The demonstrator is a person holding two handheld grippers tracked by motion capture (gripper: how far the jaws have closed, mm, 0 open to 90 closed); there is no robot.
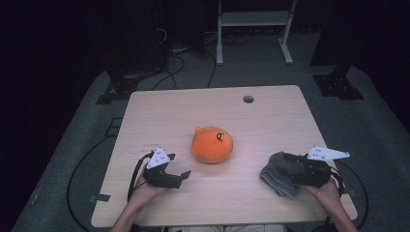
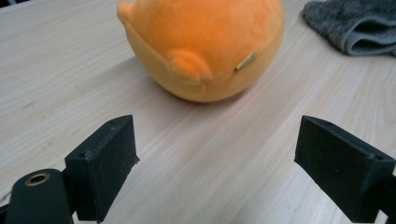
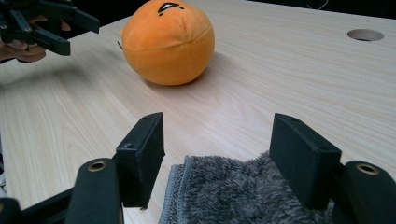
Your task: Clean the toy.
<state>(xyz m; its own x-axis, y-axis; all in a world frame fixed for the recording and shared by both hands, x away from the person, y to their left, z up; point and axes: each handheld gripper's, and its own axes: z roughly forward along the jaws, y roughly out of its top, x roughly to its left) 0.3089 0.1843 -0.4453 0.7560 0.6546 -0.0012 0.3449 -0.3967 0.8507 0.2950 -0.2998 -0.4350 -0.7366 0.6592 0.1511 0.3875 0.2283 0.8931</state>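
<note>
An orange round plush toy (image 1: 212,144) with a small face lies in the middle of the wooden table (image 1: 193,106). My left gripper (image 1: 180,177) rests to its lower left, pointing at the toy (image 2: 205,42); its jaws (image 2: 219,172) stand open with bare table between them. A folded grey fluffy cloth (image 1: 276,178) lies at the front right. My right gripper (image 1: 284,165) sits over the cloth (image 3: 224,196), its jaws (image 3: 217,154) standing apart on either side of it without squeezing it. From the right gripper view the toy (image 3: 168,42) and the left gripper (image 3: 65,30) show farther off.
A round cable hole (image 1: 248,99) sits near the table's far edge. Beyond the table are a dark floor with cables (image 1: 174,63), black stands and a white frame (image 1: 254,19). The grey cloth (image 2: 355,25) shows at the upper right of the left gripper view.
</note>
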